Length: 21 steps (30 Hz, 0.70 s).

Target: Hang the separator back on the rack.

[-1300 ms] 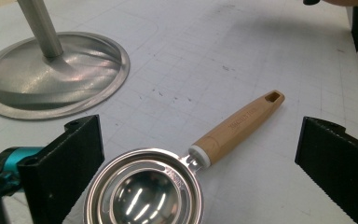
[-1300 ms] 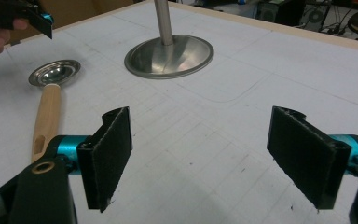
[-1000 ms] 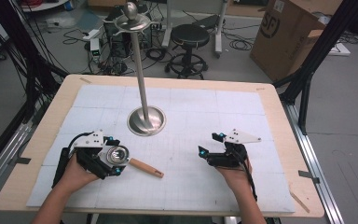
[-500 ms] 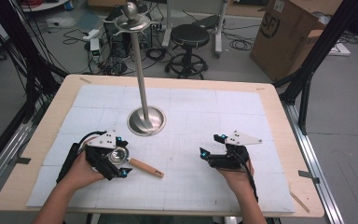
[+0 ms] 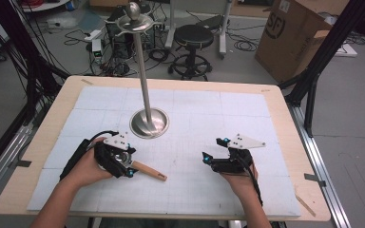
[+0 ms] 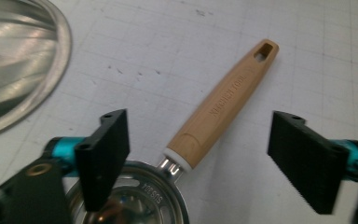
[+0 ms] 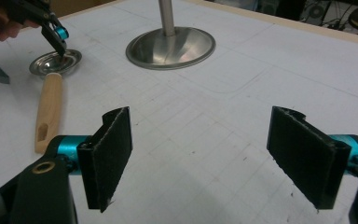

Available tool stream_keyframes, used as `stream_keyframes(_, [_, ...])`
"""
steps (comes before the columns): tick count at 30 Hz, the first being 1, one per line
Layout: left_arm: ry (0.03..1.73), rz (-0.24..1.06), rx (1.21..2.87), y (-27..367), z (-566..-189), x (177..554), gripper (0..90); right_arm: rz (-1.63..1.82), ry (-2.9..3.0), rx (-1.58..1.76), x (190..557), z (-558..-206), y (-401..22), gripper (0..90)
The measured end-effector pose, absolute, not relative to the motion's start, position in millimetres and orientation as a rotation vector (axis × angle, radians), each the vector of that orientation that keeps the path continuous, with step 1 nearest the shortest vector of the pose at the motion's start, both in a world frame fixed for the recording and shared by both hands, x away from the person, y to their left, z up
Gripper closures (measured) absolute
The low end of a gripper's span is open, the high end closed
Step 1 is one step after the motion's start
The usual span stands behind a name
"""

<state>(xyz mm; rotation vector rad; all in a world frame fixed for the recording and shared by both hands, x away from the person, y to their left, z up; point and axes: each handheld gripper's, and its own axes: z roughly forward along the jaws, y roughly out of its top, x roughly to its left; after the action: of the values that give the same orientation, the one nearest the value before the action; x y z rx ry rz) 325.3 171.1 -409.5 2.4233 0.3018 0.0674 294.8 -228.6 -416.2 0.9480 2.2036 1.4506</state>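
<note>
Sliding rightward since the earlier frames, the left gripper (image 5: 123, 164) now hovers, fingers spread wide and empty, over the small steel strainer with a wooden handle (image 6: 223, 105) lying on the table (image 5: 209, 118), apparently nearing a grasp, while the right gripper (image 5: 216, 159) rests open.

A small steel ladle (image 6: 135, 200) with a light wooden handle (image 6: 223, 100) lay flat near the round stand base (image 5: 149, 122), handle pointing away.
</note>
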Motion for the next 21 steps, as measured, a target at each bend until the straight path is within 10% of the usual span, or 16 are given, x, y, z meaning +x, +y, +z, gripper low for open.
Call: stream_keyframes(21, [0.204,0.014,2.685,144.2,-418.0,336.5,47.0,1.442,2.221,0.943,295.9,-417.5,-226.9,22.2])
